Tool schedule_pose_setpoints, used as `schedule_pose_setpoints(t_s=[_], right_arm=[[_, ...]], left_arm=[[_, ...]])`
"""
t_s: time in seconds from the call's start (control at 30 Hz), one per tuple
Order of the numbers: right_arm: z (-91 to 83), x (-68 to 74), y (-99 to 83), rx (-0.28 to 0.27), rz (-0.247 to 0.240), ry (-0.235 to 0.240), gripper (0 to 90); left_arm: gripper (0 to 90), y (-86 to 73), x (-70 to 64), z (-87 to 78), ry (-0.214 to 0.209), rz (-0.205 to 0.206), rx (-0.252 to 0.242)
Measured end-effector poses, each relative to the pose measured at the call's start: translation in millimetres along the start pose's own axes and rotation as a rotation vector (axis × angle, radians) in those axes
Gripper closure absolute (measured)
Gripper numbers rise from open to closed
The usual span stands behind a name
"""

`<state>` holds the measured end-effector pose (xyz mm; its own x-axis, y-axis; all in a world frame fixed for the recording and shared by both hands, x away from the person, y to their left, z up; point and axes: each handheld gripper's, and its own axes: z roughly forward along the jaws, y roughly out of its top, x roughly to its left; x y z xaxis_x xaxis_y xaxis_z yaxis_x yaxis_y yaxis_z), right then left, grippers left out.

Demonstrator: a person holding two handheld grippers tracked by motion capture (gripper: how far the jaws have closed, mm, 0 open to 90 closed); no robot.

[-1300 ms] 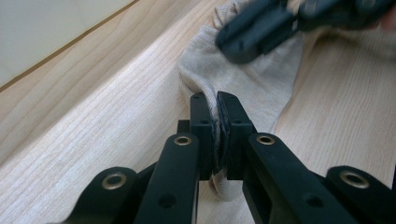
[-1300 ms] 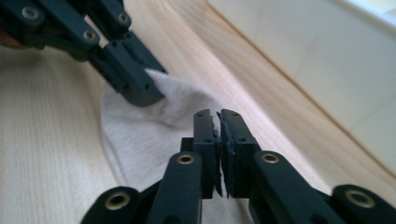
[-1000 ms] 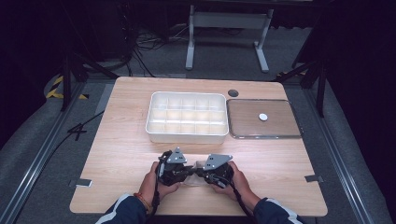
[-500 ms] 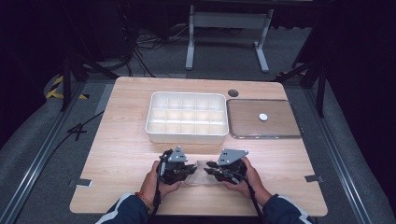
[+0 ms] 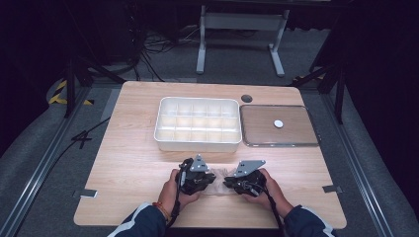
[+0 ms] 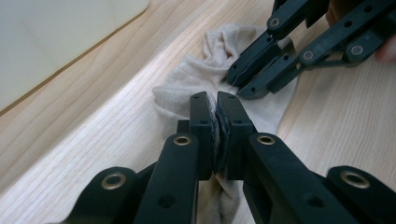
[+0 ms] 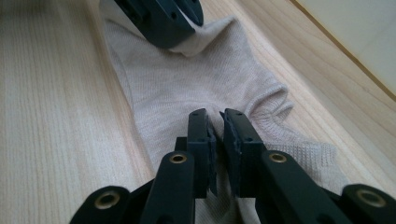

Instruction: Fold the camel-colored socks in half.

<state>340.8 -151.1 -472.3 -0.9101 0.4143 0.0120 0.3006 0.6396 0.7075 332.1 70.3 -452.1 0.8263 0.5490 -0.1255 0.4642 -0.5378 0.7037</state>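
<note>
Lying flat on the near part of the pale wooden table (image 5: 133, 163), a beige knitted sock (image 7: 187, 84) of fine ribbed weave is stretched between the two grippers, its cuff end puckered and its body smooth. In the left gripper view, the left gripper (image 6: 216, 122) has its black jaws pressed together on a pinched fold of the sock, the fabric squeezed thin between the pads and bunching below them. In the right gripper view, the right gripper (image 7: 215, 128) stands over the sock's ribbed cuff end with its jaws nearly together, a narrow slit between them; whether cloth is caught in that slit cannot be told. From the high view, both grippers sit close side by side near the table's front edge, each in a hand, with the sock as a light patch between and beneath them. Farther back, near the table's middle, stands a white plastic organizer box (image 5: 198, 143) with a grid of small rectangular compartments. Just beside it to the right lies its flat clear lid (image 5: 257, 123) with rounded corners, a small white round thing (image 5: 278, 123) resting on it.
</note>
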Motion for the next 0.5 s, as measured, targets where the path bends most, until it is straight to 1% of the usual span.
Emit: schedule_pose_setpoints(t_s=[0.07,0.1,0.13,0.17,0.2,0.23,0.27,0.3,0.33,0.37,0.4,0.47,0.5], right_arm=[[-0.1,0.2,-0.3,-0.001,0.002,-0.001,80.1],[-0.4,0.4,-0.5,-0.004,0.002,-0.002,76.7],[-1.0,0.5,-0.6,-0.007,-0.002,0.006,73.6],[-1.0,0.5,-0.6,-0.007,-0.002,0.006,73.6],[-2.6,1.0,0.1,-0.002,-0.020,0.005,70.5],[-6.4,1.1,1.7,0.003,-0.044,-0.015,70.2],[-14.6,-0.2,3.1,-0.018,-0.049,-0.031,69.8],[-23.6,-4.0,2.4,-0.049,-0.033,-0.035,70.2],[-29.3,-7.4,0.2,-0.060,-0.026,-0.053,72.0],[-33.1,-11.2,-4.5,-0.063,-0.005,-0.058,73.0],[-33.4,-13.7,-8.9,-0.054,0.009,-0.052,74.2],[-29.9,-15.6,-15.8,-0.026,0.017,-0.049,75.5],[-25.9,-15.4,-19.1,-0.002,0.018,-0.040,76.3]], left_arm=[[85.7,0.6,-1.9,2.5,0.007,-0.007,0.001],[85.8,0.8,-3.9,7.8,0.013,0.010,0.020],[85.8,0.8,-3.9,7.8,0.013,0.010,0.020],[85.8,0.6,-4.9,10.7,0.018,0.016,0.029],[85.8,-0.1,-6.1,13.4,0.020,0.015,0.034],[85.8,-0.9,-7.0,16.1,0.024,0.019,0.041],[85.6,-2.1,-7.5,18.7,0.020,0.017,0.042],[85.5,-3.0,-7.8,19.7,0.022,0.019,0.049],[85.4,-4.0,-7.7,21.3,0.020,0.020,0.047],[85.3,-4.6,-7.9,22.2,0.022,0.022,0.043],[85.3,-4.8,-8.4,22.7,0.024,0.024,0.040],[85.0,-5.1,-9.4,23.7,0.026,0.022,0.032],[84.6,-5.2,-9.6,24.1,0.028,0.021,0.028]])
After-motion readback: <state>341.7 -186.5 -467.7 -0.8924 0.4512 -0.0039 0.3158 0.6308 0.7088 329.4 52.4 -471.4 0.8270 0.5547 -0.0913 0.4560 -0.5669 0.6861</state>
